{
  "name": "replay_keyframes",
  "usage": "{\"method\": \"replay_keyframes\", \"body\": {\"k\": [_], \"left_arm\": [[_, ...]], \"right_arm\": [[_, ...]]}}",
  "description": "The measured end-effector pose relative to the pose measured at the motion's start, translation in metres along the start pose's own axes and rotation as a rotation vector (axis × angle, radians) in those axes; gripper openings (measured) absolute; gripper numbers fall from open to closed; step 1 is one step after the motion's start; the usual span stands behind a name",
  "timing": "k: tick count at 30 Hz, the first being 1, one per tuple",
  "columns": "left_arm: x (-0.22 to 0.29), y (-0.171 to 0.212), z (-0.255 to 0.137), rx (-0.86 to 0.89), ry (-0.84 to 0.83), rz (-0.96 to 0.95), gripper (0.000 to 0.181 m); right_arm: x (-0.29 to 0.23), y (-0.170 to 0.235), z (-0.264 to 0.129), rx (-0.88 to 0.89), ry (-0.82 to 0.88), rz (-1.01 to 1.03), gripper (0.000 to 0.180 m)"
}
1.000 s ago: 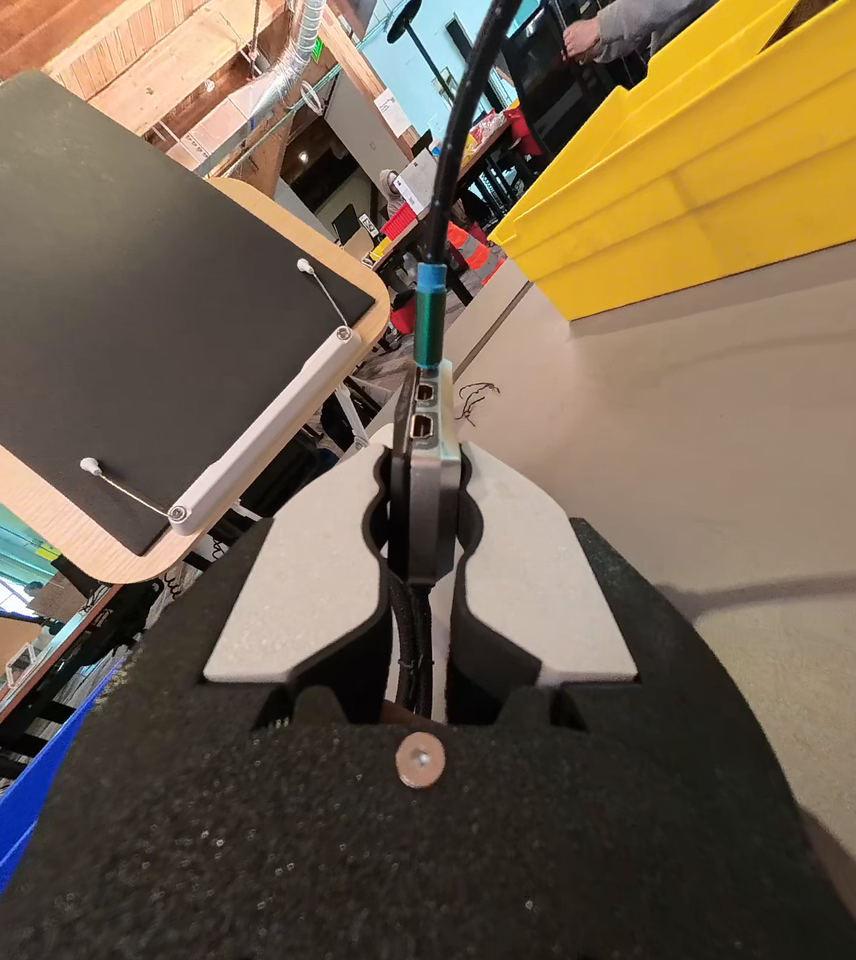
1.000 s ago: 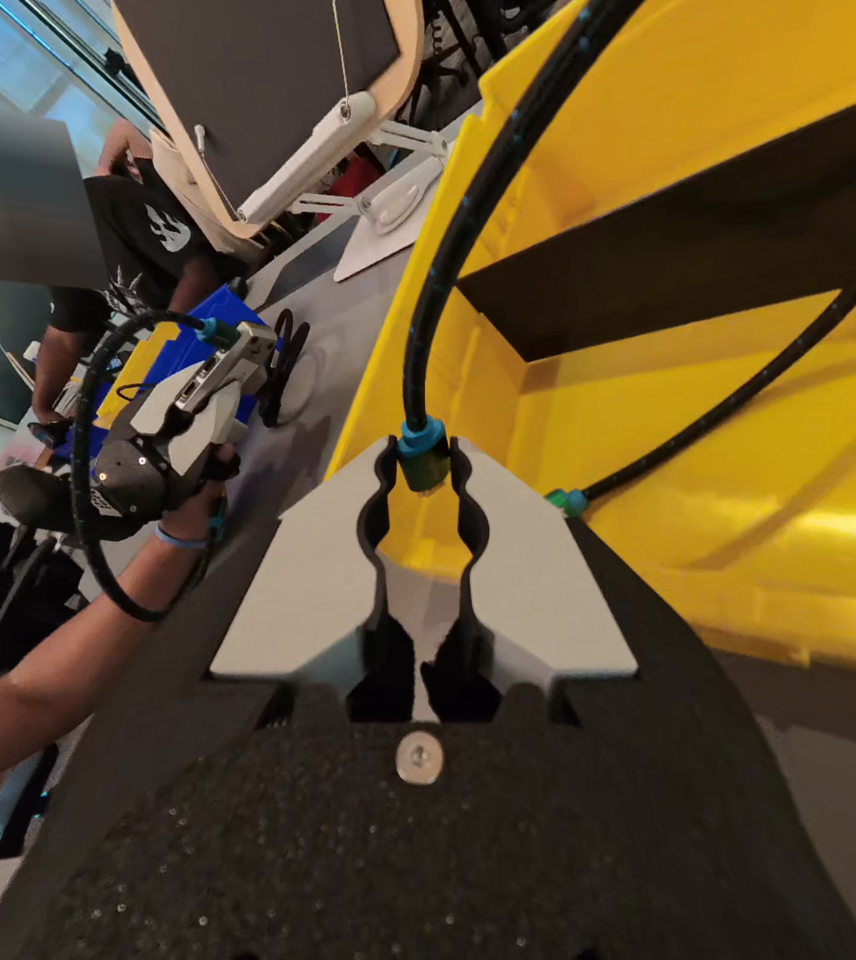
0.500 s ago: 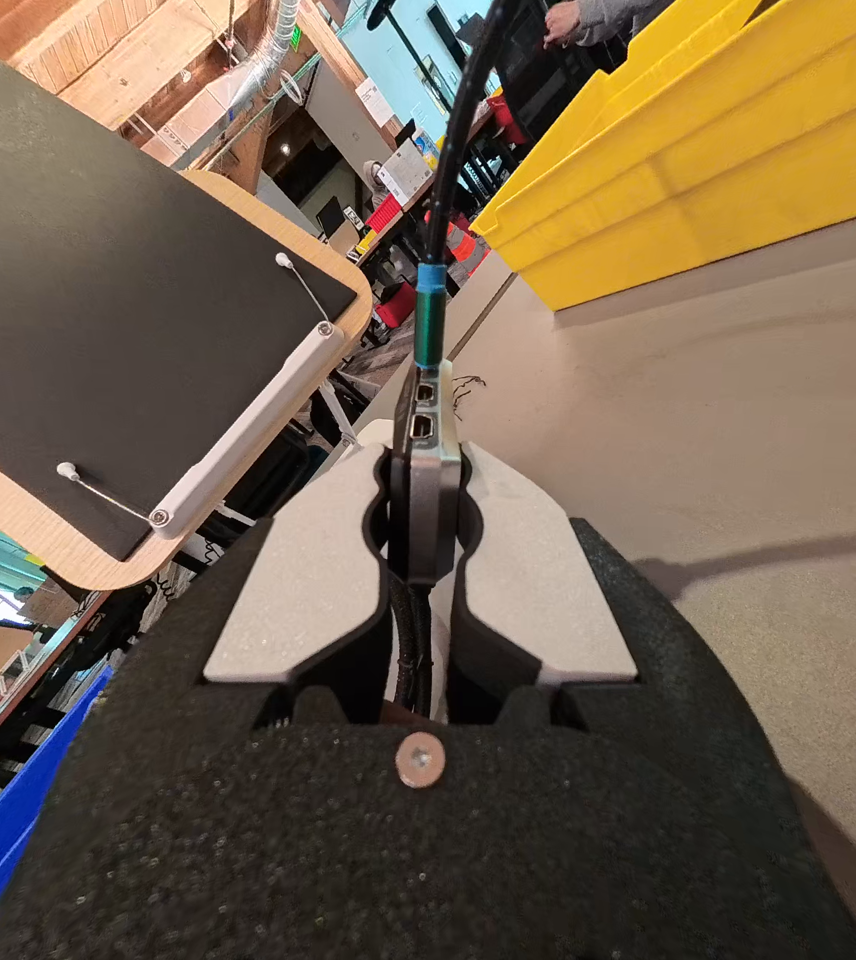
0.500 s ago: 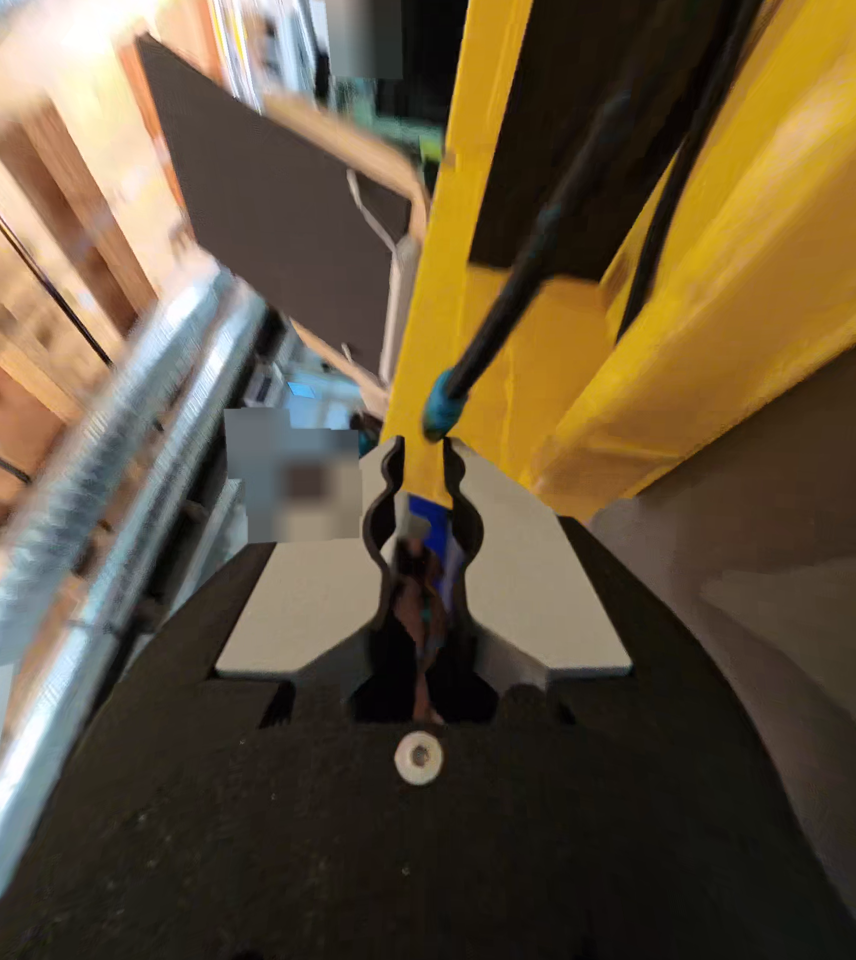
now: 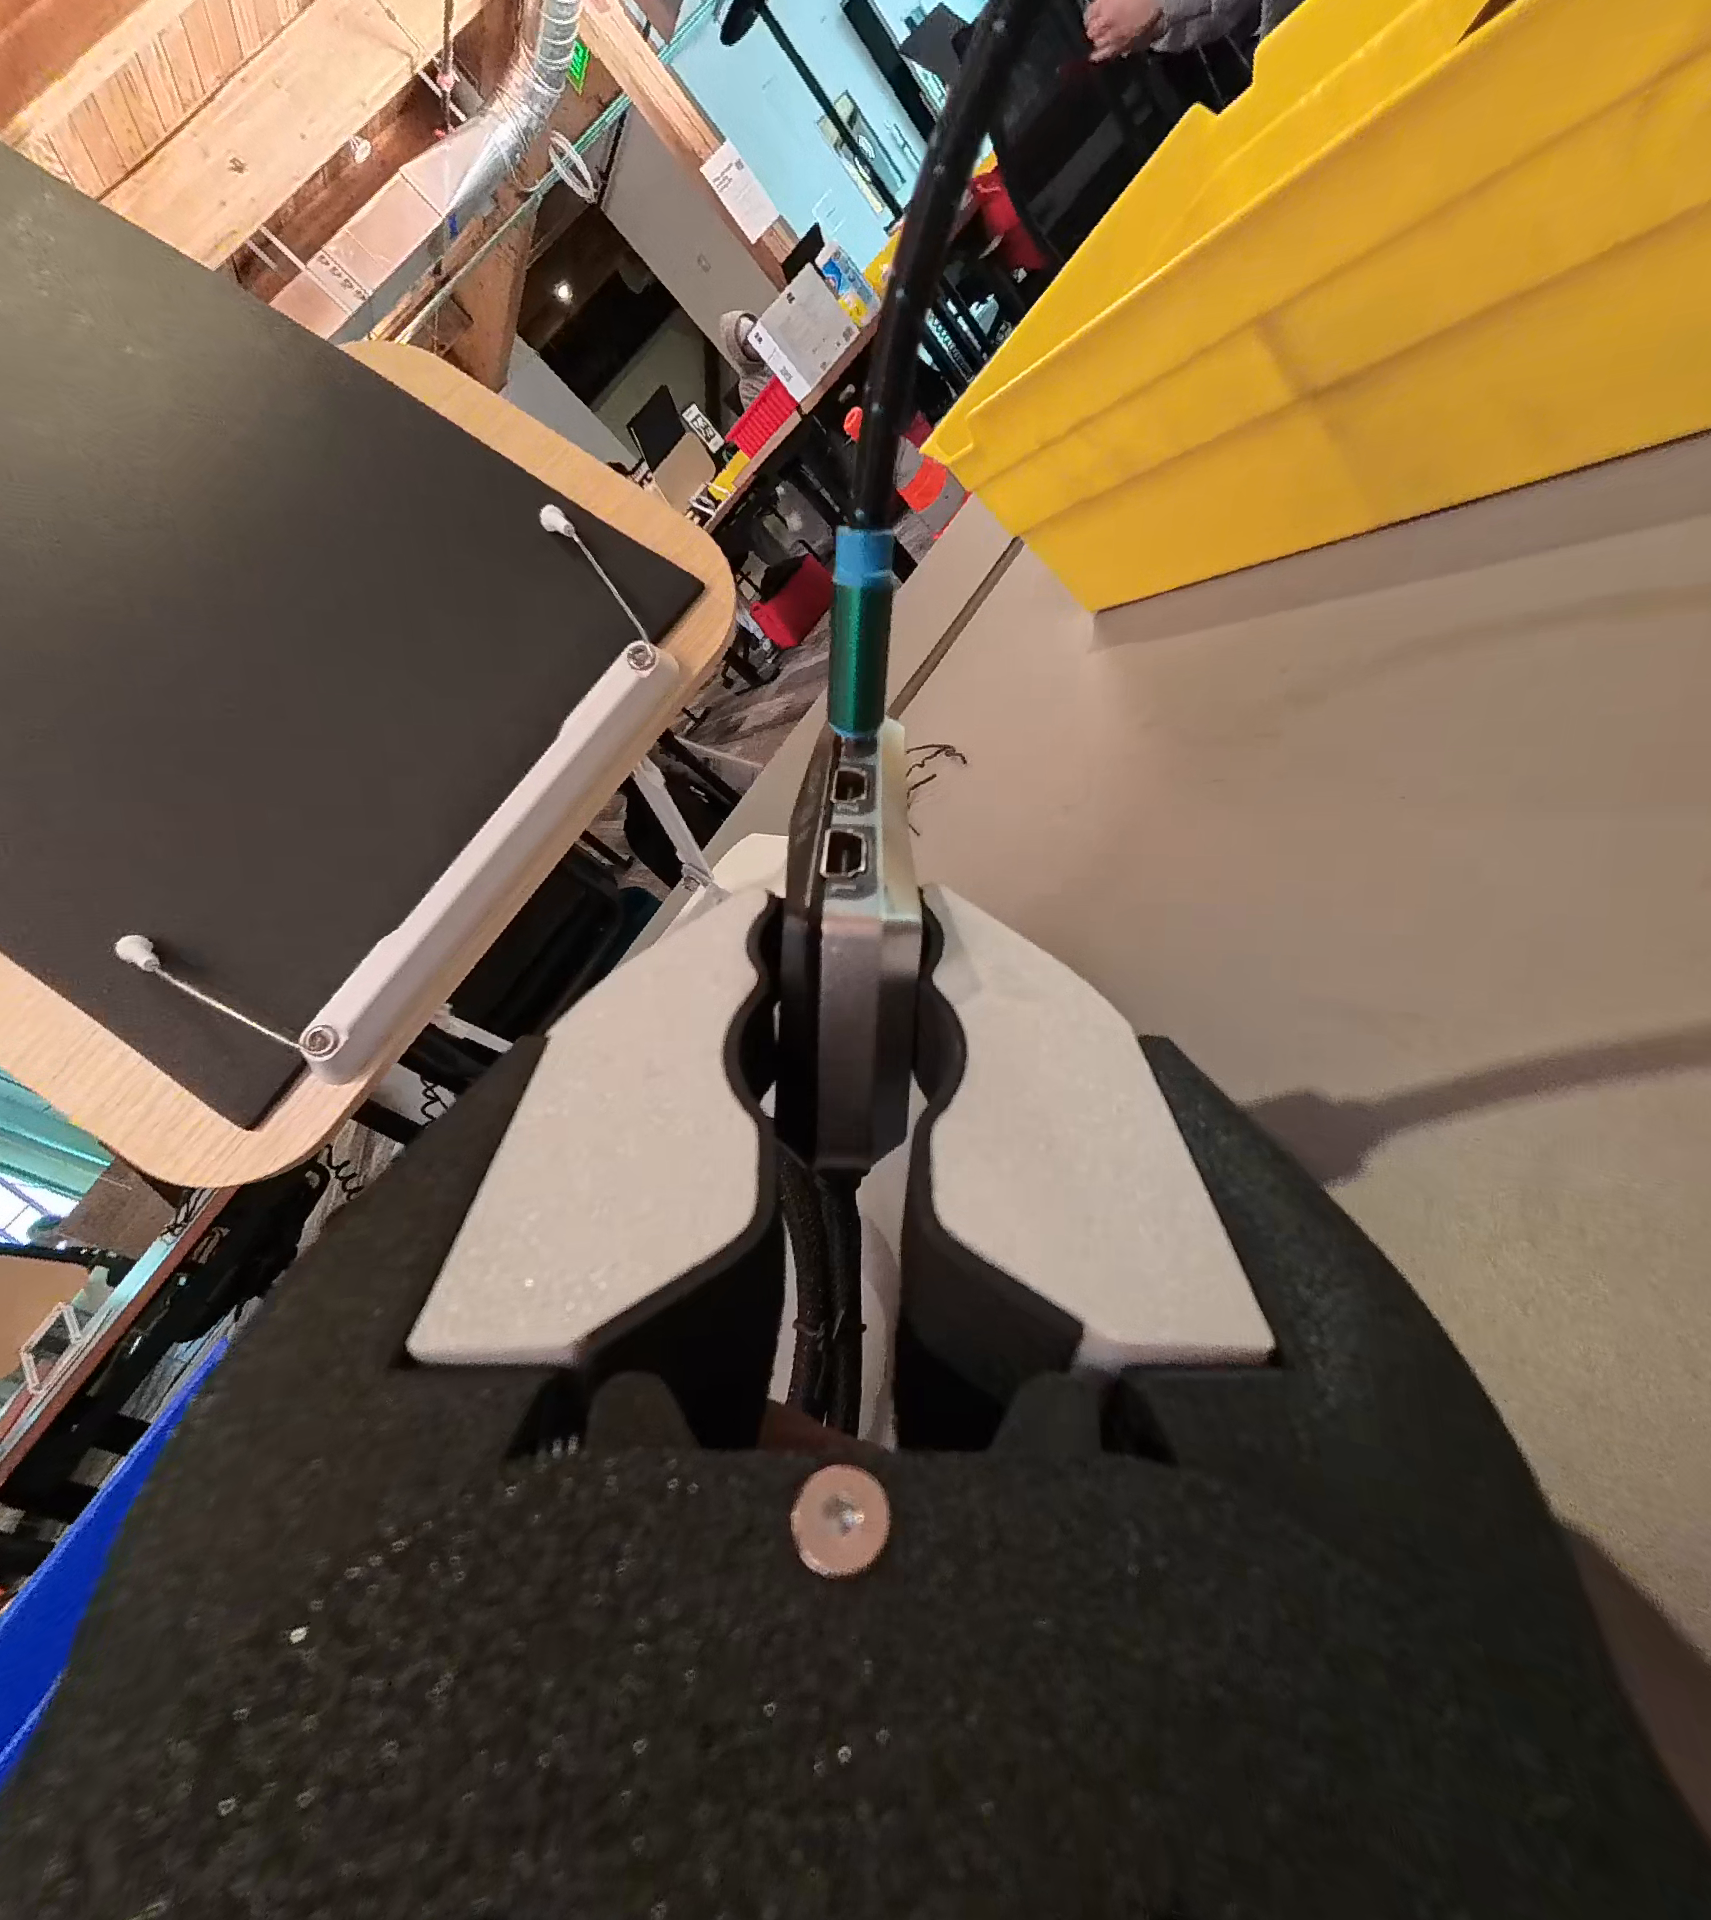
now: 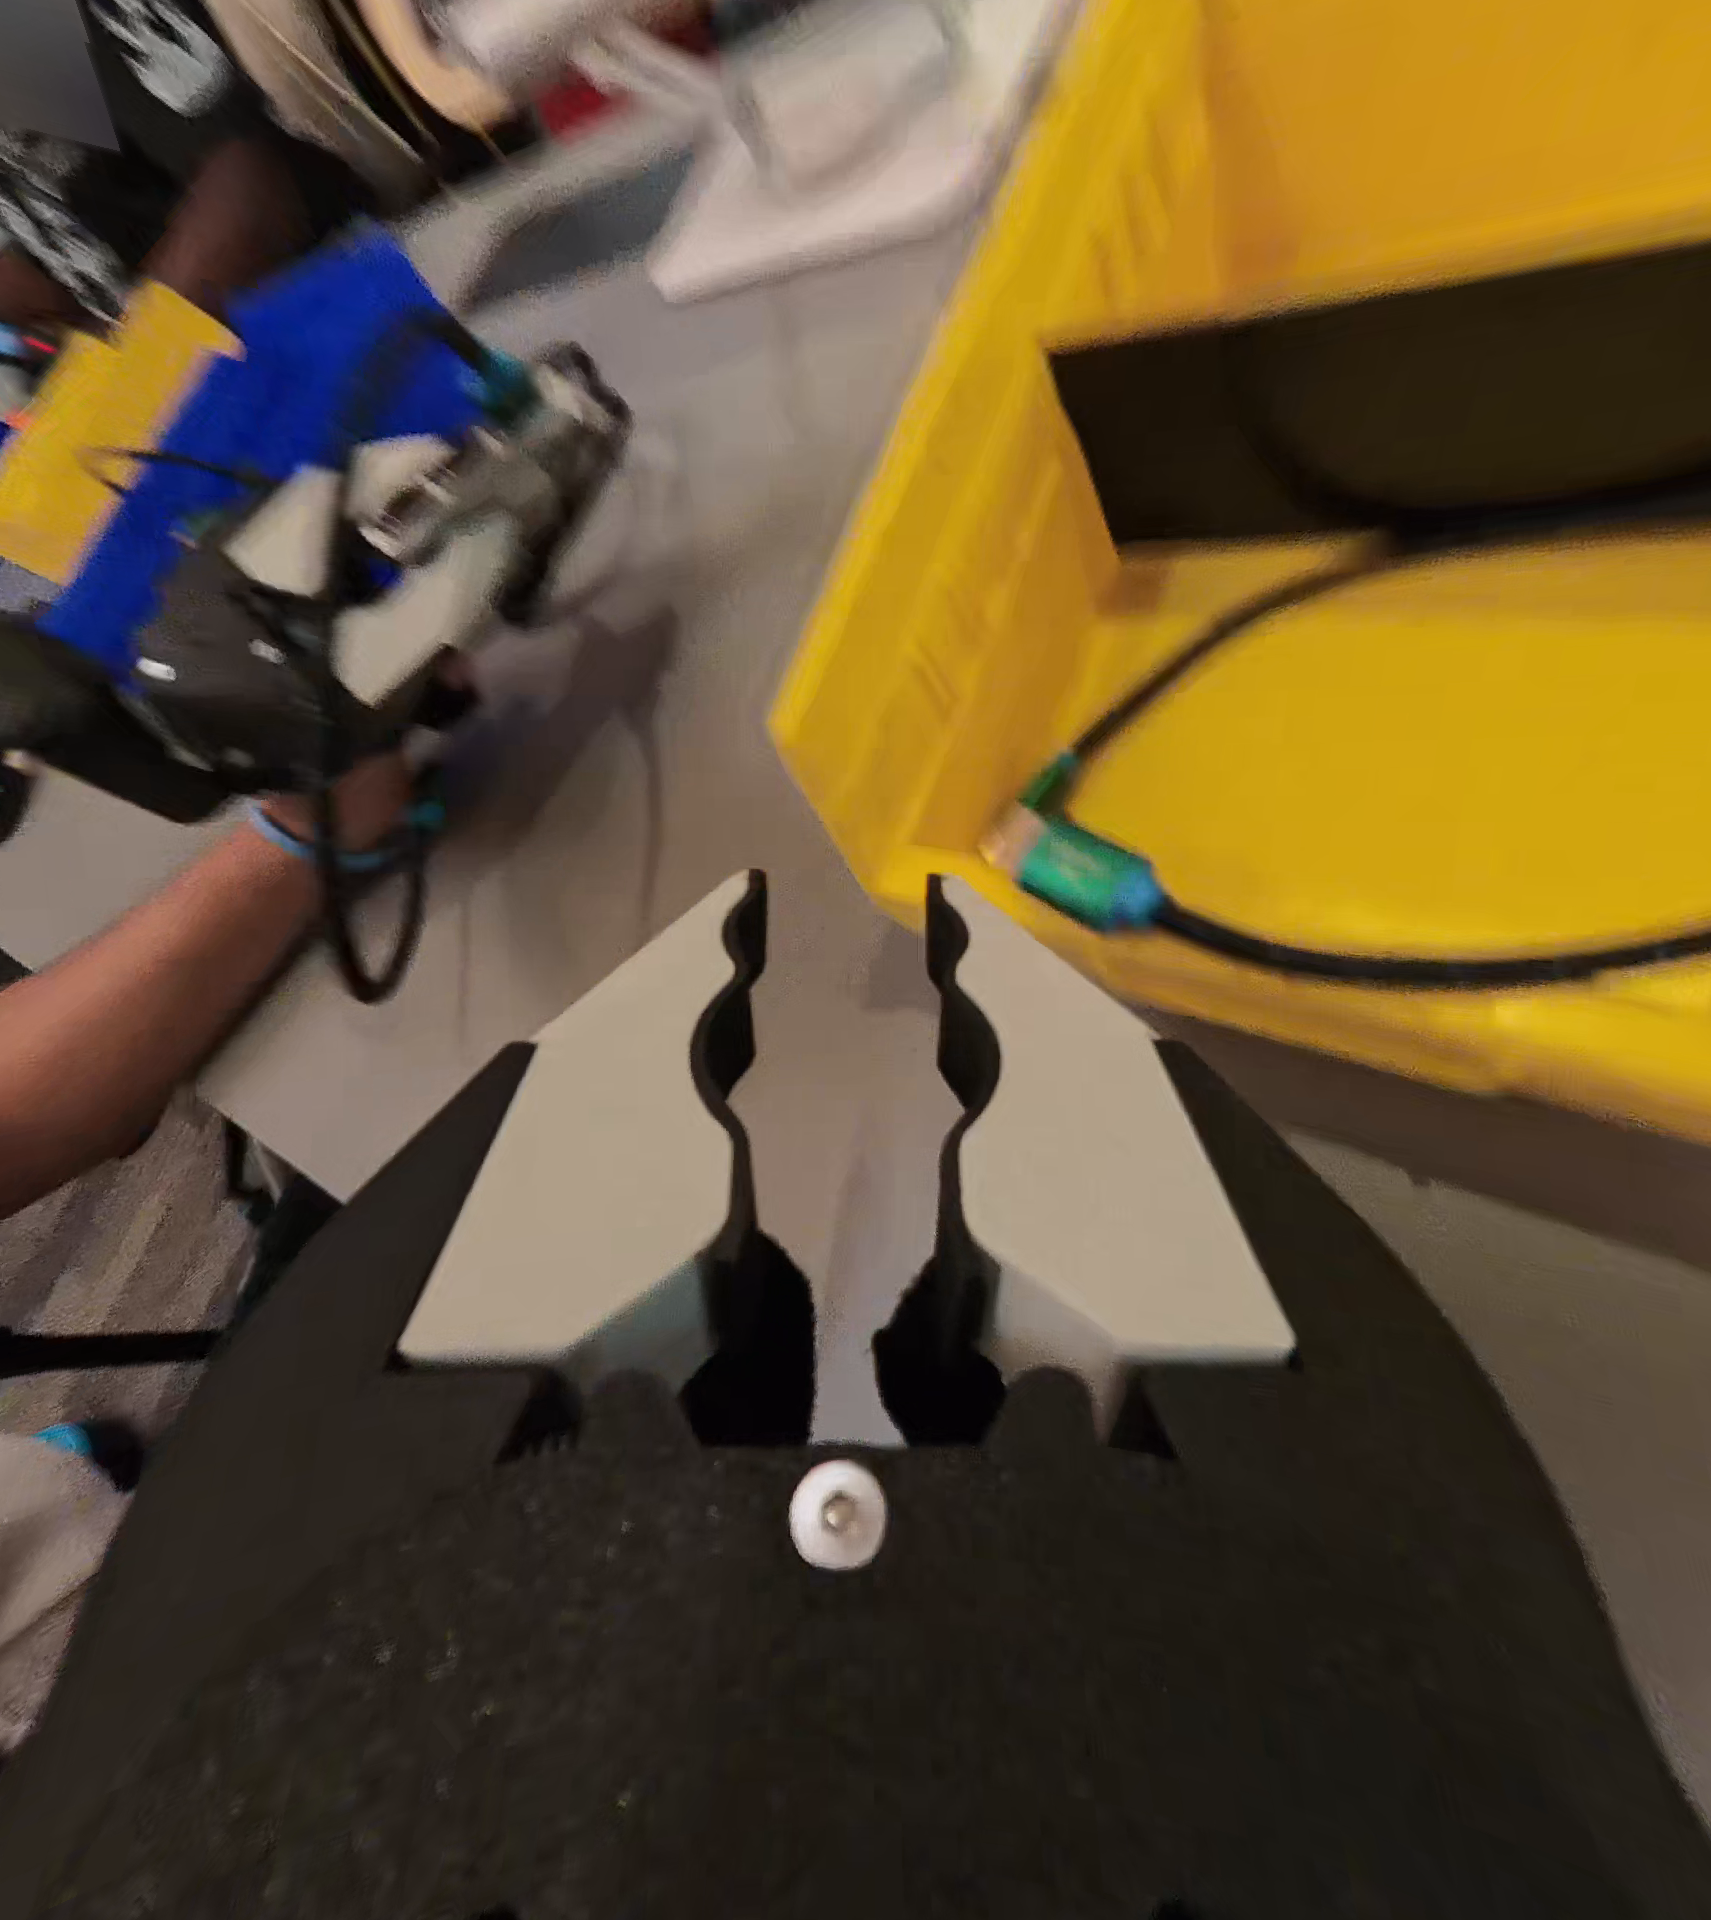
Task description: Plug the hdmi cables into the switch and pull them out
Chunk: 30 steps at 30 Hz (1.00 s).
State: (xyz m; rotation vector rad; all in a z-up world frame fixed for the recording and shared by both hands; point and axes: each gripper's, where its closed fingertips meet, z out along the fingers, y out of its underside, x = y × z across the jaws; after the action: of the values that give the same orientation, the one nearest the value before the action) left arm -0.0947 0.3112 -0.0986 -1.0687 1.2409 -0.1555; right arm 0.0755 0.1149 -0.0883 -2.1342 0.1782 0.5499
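Note:
My left gripper point(image 5: 846, 914) is shut on the grey HDMI switch point(image 5: 856, 997), held edge-on above the beige table point(image 5: 1402, 935). One black cable with a green plug point(image 5: 859, 655) sits in the switch's far port; two nearer ports point(image 5: 843, 857) are empty. My right gripper point(image 6: 843, 894) is open and empty above the table, beside the yellow bin point(image 6: 1453, 727). A green HDMI plug point(image 6: 1079, 864) with its black cable lies inside the bin, just right of my fingertips. The left gripper with the switch point(image 6: 477, 520) shows blurred at the left of the right wrist view.
Yellow bins point(image 5: 1402, 312) stand along the table's far right. A black board on a wooden panel point(image 5: 207, 623) stands at the left. A blue bin point(image 5: 20, 1662) is at the lower left. A person's arm point(image 6: 103, 987) holds the left gripper. There is about 25 centimeters between the tips of the two grippers.
My right gripper let go of the green plug, which now lies in the yellow bin, and its jaws opened as it swung back over the table. The left gripper keeps its hold on the switch.

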Motion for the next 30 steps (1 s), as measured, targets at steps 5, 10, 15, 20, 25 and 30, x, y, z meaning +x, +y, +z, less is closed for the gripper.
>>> {"method": "replay_keyframes", "body": {"k": [5,10,15,20,25,30], "left_arm": [[-0.001,-0.006,-0.003,0.030,0.002,-0.002,0.022],[0.003,-0.033,-0.018,0.170,0.020,-0.004,0.021],[0.014,-0.051,-0.029,0.228,0.032,0.026,0.021],[0.021,-0.053,-0.029,0.220,0.052,0.021,0.021],[0.024,-0.051,-0.027,0.204,0.062,0.023,0.021],[0.024,-0.052,-0.028,0.196,0.067,0.011,0.021]], "right_arm": [[-0.064,-0.027,0.021,0.223,-0.083,-0.394,0.040],[-0.096,-0.018,0.083,0.210,-0.112,-0.519,0.044],[-0.124,-0.051,0.114,0.325,-0.144,-0.494,0.042],[-0.128,-0.064,0.127,0.387,-0.077,-0.573,0.029],[-0.123,-0.063,0.131,0.409,-0.006,-0.629,0.023],[-0.125,-0.064,0.131,0.429,-0.050,-0.581,0.021]]}}
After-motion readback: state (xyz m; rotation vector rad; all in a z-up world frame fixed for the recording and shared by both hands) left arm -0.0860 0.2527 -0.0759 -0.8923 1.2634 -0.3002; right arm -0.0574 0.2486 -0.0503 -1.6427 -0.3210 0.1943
